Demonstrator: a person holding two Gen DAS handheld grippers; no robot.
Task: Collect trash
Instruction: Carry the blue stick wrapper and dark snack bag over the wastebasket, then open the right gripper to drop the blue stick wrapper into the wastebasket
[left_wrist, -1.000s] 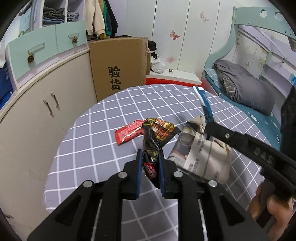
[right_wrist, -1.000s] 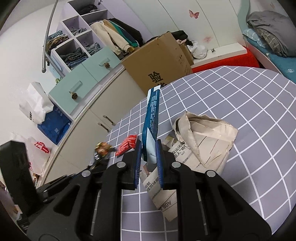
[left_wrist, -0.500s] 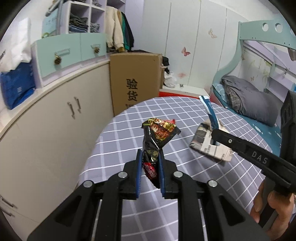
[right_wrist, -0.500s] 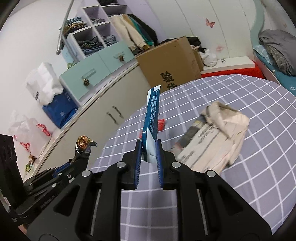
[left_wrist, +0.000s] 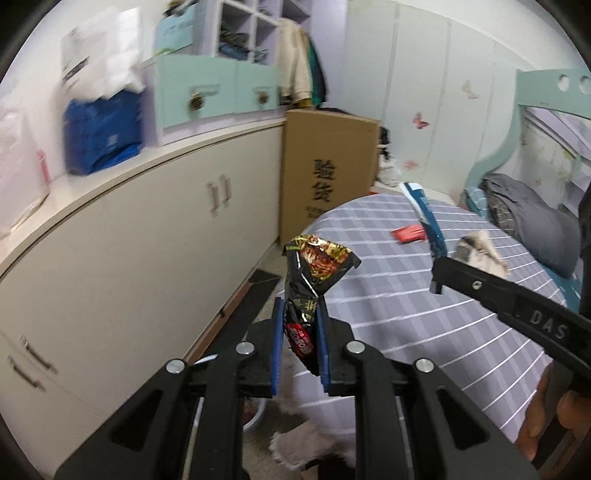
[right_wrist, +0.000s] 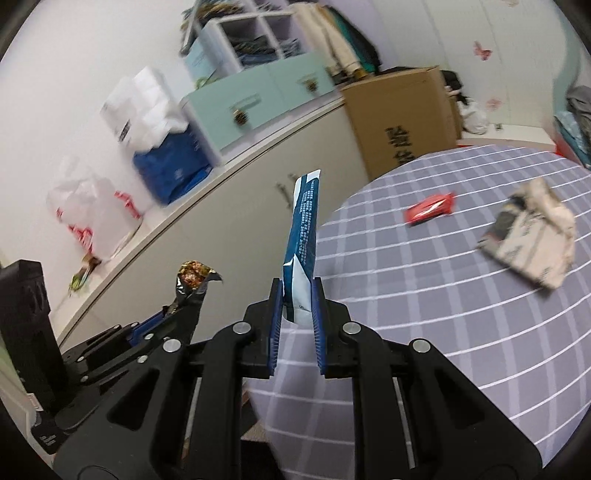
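Both grippers have drawn back off the table (left_wrist: 424, 314) since a second ago, when they hung over its middle; its near edge now lies under them and floor shows below. Left to right: white and blue bags (left_wrist: 99, 122) on the cream cabinet (left_wrist: 129, 240), blurred; mint drawers (left_wrist: 218, 96) beyond; cardboard box (left_wrist: 328, 170) with black characters standing against the cabinet end. Left gripper (left_wrist: 300, 345), blue-padded fingers clamped on the lower end of a black snack wrapper (left_wrist: 314, 269), which stands upright and crumpled above the pads, clear of the table. Right gripper (right_wrist: 297, 325), fingers pressed together on the white bottom of a blue-and-white wrapper (right_wrist: 304, 236), held upright and edge-on, likewise off the table. Remaining on the grey checked cloth: red wrapper (right_wrist: 430, 212), lying flat near the far left edge; crumpled newspaper (right_wrist: 532, 240), well to its right and apart from it. Right-hand fingers (left_wrist: 550, 417) visible at the lower right of the left view. Bed with grey bedding (left_wrist: 528, 221) beyond the table.
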